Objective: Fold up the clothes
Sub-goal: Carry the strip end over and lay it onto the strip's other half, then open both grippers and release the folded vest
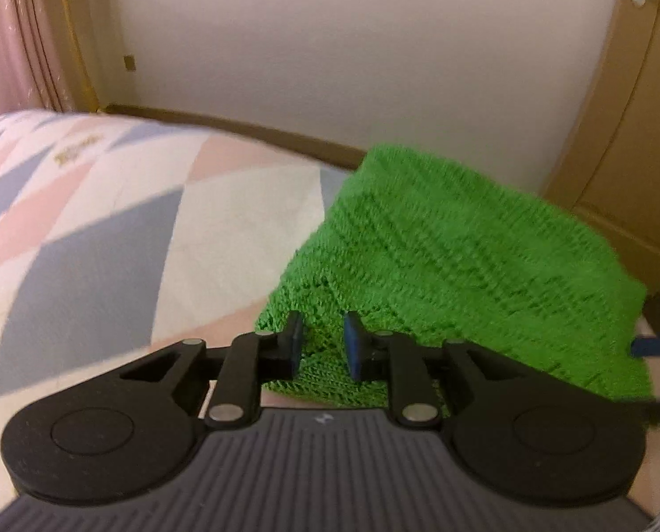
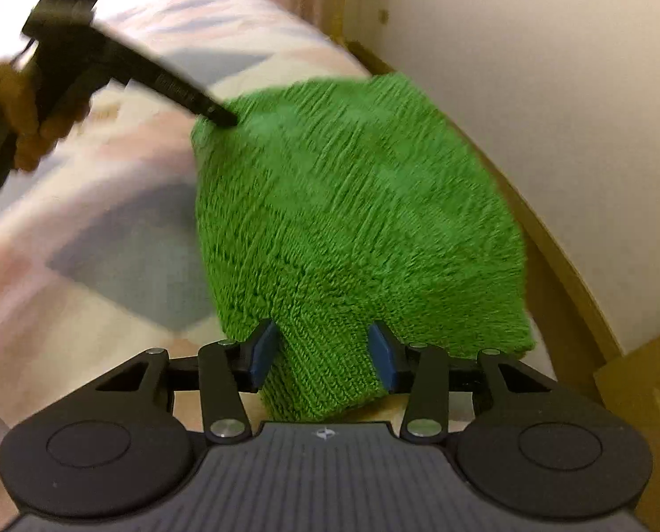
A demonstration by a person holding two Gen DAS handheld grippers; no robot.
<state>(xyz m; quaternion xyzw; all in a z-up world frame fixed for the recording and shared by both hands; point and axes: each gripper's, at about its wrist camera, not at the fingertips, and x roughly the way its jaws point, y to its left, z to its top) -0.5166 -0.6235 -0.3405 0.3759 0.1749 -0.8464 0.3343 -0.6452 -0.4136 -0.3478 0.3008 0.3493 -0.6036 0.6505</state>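
Left wrist view, left to right: we see the patterned bedspread (image 1: pixel 108 221) (pink, grey, cream diamonds) filling the left half. Centre bottom, the left gripper (image 1: pixel 323 343) sits with its jaws narrow, pinching a fold of the green knit garment (image 1: pixel 454 266) between the pads. The garment rises from the jaws toward centre right, lifted off the bed and draped. Far right edge, a blue pad tip of the right gripper (image 1: pixel 655 345) touches the garment's right side. Upper right, a wooden door (image 1: pixel 631 155).

Right wrist view: upper left, the person's hand (image 2: pixel 15 119) holds the left gripper (image 2: pixel 223 117), its tip buried in the garment's (image 2: pixel 352 221) far corner. Bedspread (image 2: pixel 108 244) is blurred across the left. Centre bottom, the right gripper (image 2: pixel 325 357) has its jaws at medium width, clamped on a bunched knit hem. White wall (image 2: pixel 551 111) on the right.
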